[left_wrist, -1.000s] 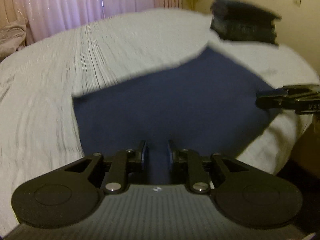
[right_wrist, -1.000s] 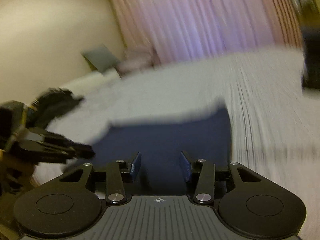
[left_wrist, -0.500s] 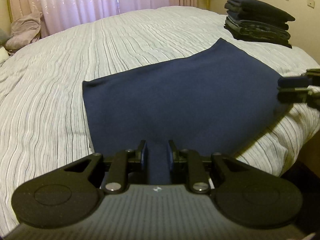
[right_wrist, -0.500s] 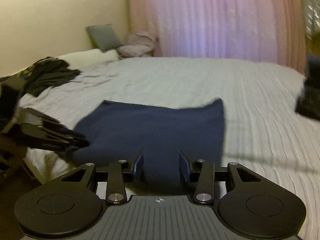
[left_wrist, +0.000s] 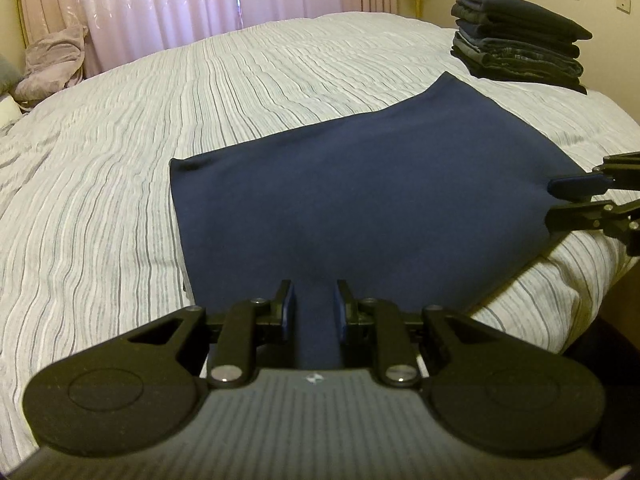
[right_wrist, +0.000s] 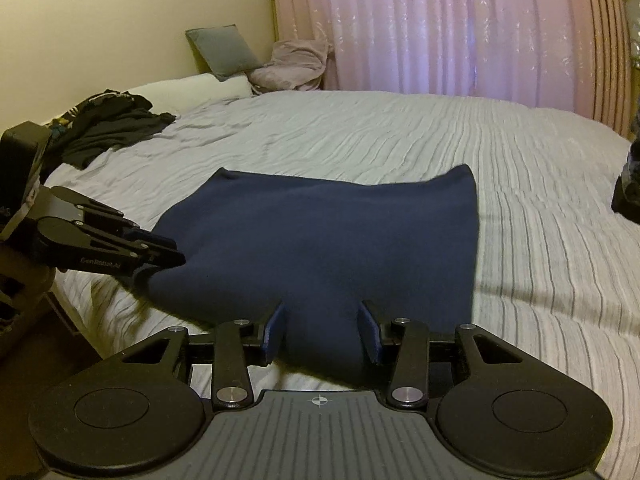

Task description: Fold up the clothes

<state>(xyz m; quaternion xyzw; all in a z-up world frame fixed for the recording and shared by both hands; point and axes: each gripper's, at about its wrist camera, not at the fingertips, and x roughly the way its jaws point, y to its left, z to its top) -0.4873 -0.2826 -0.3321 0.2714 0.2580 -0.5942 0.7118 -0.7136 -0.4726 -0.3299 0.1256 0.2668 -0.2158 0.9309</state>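
Observation:
A navy blue garment [left_wrist: 360, 200] lies spread flat on the striped bed, also seen in the right wrist view [right_wrist: 328, 240]. My left gripper [left_wrist: 314, 304] is shut on its near left corner; a bunched strip of cloth runs between the pads. My right gripper [right_wrist: 322, 328] is shut on the near right corner, with cloth gathered between its pads. Each gripper shows in the other's view: the right one [left_wrist: 576, 200] at the cloth's right edge, the left one [right_wrist: 160, 248] at its left edge.
A stack of folded dark clothes [left_wrist: 516, 52] sits at the bed's far right corner. A heap of unfolded dark clothes [right_wrist: 108, 128] lies at the left by the pillows [right_wrist: 200, 88]. Pink curtains [right_wrist: 440, 28] hang behind. The bed edge [left_wrist: 560, 304] drops off near my grippers.
The garment has come down and now lies flat on the bed, pulled toward the near edge. Both grippers have settled and kept their hold on the corners.

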